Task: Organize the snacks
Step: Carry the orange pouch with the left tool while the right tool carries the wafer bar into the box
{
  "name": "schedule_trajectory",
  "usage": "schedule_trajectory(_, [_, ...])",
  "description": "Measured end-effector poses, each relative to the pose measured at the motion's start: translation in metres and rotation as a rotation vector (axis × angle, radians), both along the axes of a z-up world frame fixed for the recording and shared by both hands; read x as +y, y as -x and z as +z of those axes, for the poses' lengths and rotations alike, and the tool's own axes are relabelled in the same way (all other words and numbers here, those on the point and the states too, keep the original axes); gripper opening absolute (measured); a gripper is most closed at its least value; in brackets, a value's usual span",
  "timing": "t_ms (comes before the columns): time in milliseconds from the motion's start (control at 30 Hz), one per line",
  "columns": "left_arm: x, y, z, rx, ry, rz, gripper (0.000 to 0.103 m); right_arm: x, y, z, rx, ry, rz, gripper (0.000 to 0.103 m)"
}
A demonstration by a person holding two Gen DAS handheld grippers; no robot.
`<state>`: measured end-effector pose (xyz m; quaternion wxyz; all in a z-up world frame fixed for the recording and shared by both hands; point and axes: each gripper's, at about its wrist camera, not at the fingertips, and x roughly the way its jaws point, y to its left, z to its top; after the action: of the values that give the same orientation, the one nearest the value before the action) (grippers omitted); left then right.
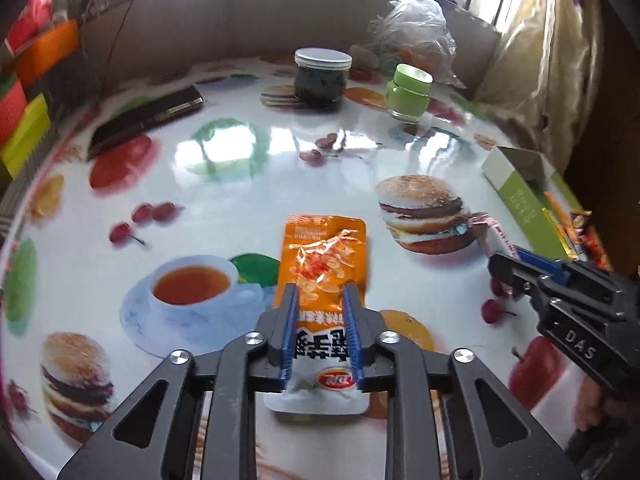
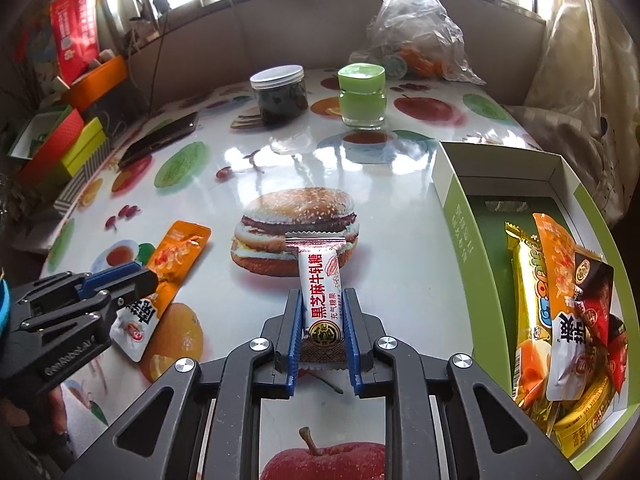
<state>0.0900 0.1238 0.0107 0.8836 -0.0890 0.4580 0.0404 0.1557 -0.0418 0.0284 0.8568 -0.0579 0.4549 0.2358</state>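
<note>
My left gripper is shut on an orange and white snack packet, with both blue pads pressing its sides. The same packet shows in the right wrist view with the left gripper on it. My right gripper is shut on a white nougat candy bar with red and black print, lying over the printed burger. The right gripper also shows in the left wrist view, with the candy's end sticking out. A green and white open box at the right holds several snack packets.
A dark jar with a white lid and a green-lidded jar stand at the back of the fruit-print table. A dark phone lies at the left. A clear plastic bag sits at the back. Coloured boxes stack beyond the left edge.
</note>
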Motion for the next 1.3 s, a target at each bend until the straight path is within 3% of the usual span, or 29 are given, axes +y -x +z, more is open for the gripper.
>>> schedule_trajectory(33, [0.0,0.0,0.0,0.006,-0.028,0.002,0.051,0.0,0.0,0.0,0.0,-0.001,0.0,0.018])
schedule_trajectory(67, [0.0,0.001,-0.001,0.007,-0.04,-0.003,0.058,0.0,0.0,0.0,0.002,-0.002,-0.001,0.018])
schedule_trajectory(167, [0.001,-0.001,-0.006,0.032,-0.012,-0.027,0.058,-0.001,0.001,-0.001,0.005,-0.004,-0.002,0.018])
schedule_trajectory(333, [-0.005,-0.006,-0.008,0.046,-0.06,-0.035,0.061,0.0,0.001,-0.003,0.013,-0.006,-0.005,0.018])
schedule_trajectory(500, [-0.01,-0.008,-0.009,0.042,-0.087,-0.042,0.06,0.0,0.0,-0.004,0.016,-0.011,-0.01,0.018])
schedule_trajectory(567, [-0.01,-0.008,-0.008,0.033,-0.086,-0.044,0.052,0.0,0.001,-0.005,0.019,-0.01,-0.012,0.018])
schedule_trajectory(767, [-0.01,-0.007,-0.007,0.028,-0.089,-0.036,0.04,-0.001,0.0,-0.004,0.019,-0.012,-0.01,0.018])
schedule_trajectory(1300, [-0.02,-0.001,0.007,0.002,-0.073,-0.038,0.041,-0.015,0.01,0.012,-0.014,-0.042,-0.027,0.018])
